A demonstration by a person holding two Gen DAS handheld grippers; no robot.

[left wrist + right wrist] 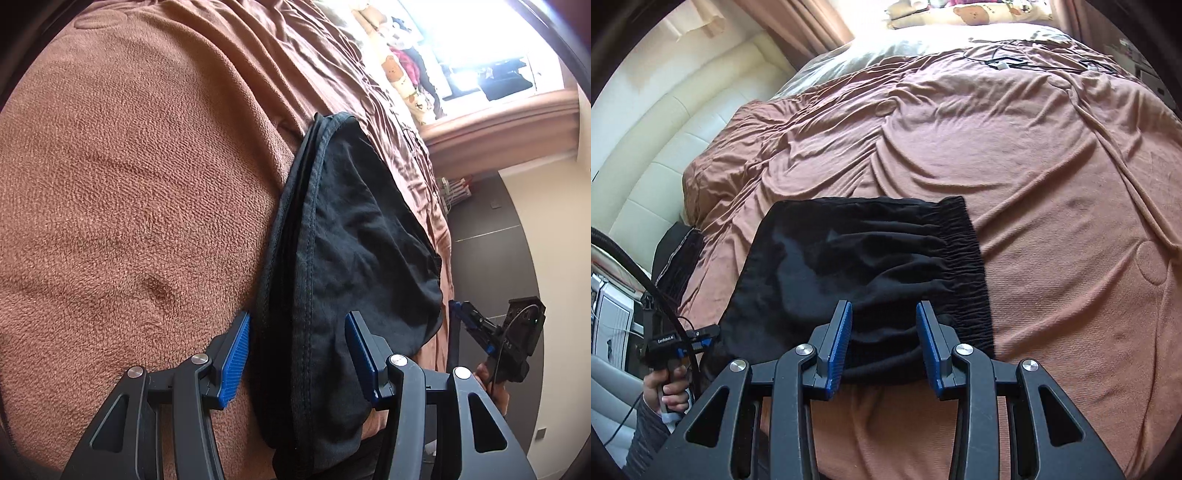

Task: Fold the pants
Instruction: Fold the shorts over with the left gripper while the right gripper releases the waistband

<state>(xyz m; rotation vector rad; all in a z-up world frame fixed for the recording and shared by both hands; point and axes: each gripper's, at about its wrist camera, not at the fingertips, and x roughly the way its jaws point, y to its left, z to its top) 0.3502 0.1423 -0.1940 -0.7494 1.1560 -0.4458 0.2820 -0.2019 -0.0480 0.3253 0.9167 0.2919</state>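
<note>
Black pants [857, 269] lie folded into a compact stack on the brown blanket [1052, 258], elastic waistband [971, 273] on the right side. In the left wrist view the pants [351, 258] show stacked layered edges. My left gripper [297, 354] is open, its blue pads on either side of the stack's near edge, close over the fabric. My right gripper [884, 343] is open, low over the near edge of the pants, holding nothing. The right gripper also shows in the left wrist view [458, 314], and the left one in the right wrist view [705, 338].
The bed's brown blanket is wrinkled toward the far side. A cream padded headboard [665, 140] stands at the left. Cables [1015, 62] lie at the far end of the bed. Pillows [979, 14] and a bright window [480, 37] are beyond.
</note>
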